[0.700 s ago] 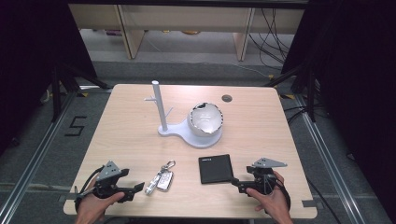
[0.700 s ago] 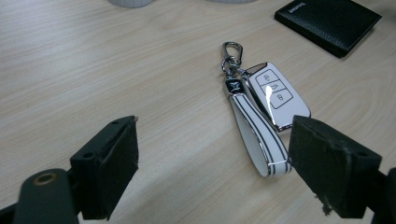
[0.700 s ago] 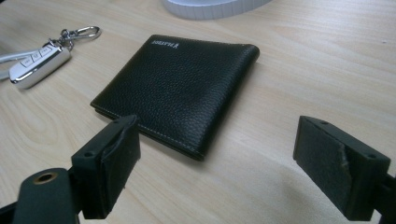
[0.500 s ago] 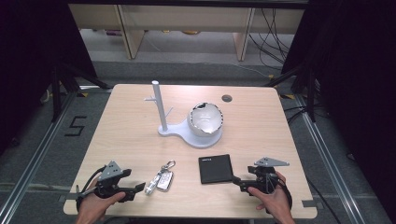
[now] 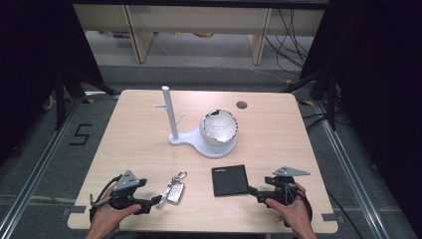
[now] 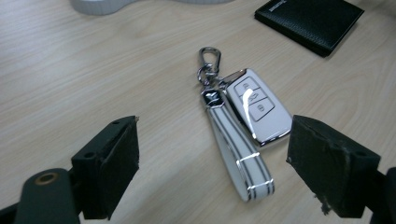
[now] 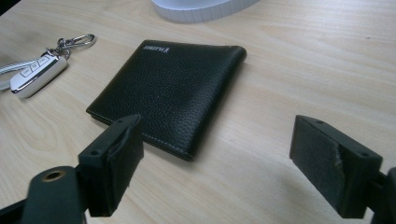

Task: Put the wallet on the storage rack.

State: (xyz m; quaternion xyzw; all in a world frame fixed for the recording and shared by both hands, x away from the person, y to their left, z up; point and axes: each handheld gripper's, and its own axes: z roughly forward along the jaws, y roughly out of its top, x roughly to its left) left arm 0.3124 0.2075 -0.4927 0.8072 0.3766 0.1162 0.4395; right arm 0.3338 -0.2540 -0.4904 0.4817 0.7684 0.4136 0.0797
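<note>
Black leather wallet (image 7: 170,91) lay just ahead of the right tongs (image 7: 233,165), car key fob (image 6: 258,106) between the left tongs' (image 6: 212,175) spread jaws; both tongs gaped, nothing yet grasped.

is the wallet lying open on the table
No, the wallet lies folded shut, flat on the table.

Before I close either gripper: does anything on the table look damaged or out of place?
The right jaw pad of the right gripper looks torn. The wallet and key fob lie flat and intact.
</note>
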